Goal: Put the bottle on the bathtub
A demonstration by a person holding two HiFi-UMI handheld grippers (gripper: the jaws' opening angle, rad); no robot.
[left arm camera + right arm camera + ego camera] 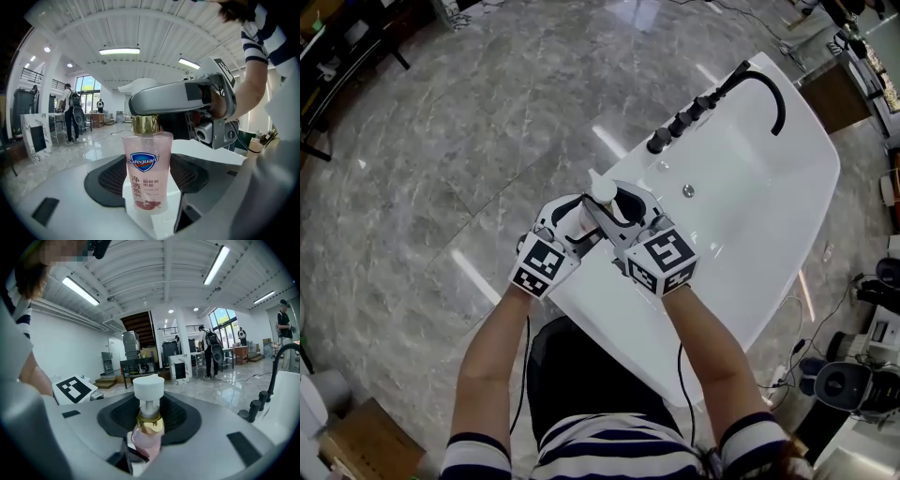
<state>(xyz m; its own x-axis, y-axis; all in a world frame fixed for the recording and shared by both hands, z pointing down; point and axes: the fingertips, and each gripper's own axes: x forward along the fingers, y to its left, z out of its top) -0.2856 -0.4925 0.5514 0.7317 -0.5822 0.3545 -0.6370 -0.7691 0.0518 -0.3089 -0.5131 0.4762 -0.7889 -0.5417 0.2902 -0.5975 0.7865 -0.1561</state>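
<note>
Clasping bottle (602, 192) at bathtub (600, 291) edge

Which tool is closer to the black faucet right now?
Right. The right tool holds the bottle on the side toward the faucet; the left tool holds it from the far side.

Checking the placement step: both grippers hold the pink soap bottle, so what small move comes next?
Probably ease the pink, gold-collared pump bottle straight down onto the white bathtub rim: left gripper and right gripper both clamp it upright, and contact isn't visible.
</note>
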